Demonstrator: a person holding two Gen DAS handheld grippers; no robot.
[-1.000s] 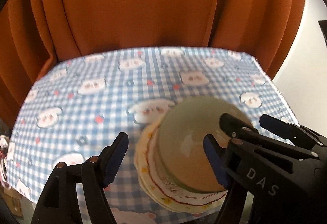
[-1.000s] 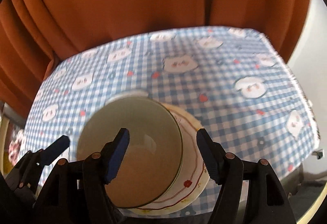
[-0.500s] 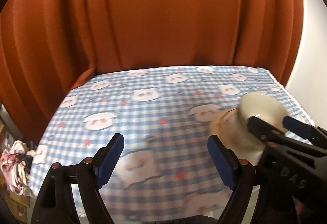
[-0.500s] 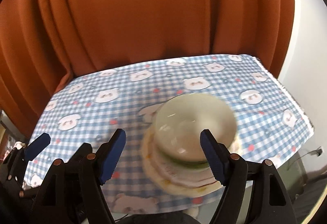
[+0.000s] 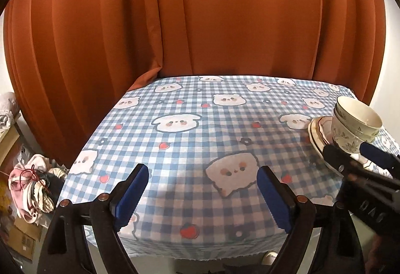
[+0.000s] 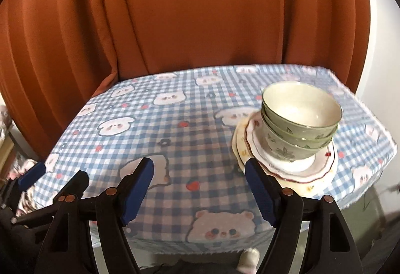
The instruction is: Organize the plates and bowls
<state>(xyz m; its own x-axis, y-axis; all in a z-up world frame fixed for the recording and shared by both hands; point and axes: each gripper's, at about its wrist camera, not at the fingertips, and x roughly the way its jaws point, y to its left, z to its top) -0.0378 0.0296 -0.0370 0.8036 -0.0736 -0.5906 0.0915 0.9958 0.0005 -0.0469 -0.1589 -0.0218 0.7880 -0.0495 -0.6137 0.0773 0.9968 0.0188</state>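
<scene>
Green-and-cream nested bowls (image 6: 300, 124) stand upright on a stack of scalloped, red-rimmed plates (image 6: 295, 169) near the table's right front corner. In the left wrist view the same bowls (image 5: 355, 126) and plates (image 5: 318, 129) sit at the far right. My right gripper (image 6: 199, 164) hangs open before the table's front edge, left of the stack, holding nothing; it also shows as the right gripper (image 5: 350, 152) in front of the stack. My left gripper (image 5: 203, 171) is farther left, its jaws opening with only cloth behind them.
A blue checked tablecloth (image 5: 200, 124) with bear prints covers the table. An orange curtain (image 5: 225, 24) hangs close behind it. A heap of clothes (image 5: 30, 186) and a cardboard box (image 5: 22, 236) lie on the floor at the left. A white wall (image 6: 375, 49) is at the right.
Both grippers have drawn back from the stack toward the table's front and leftward. The bowls and plates, between the jaws a second ago, now stand free to the right. Both jaws have widened.
</scene>
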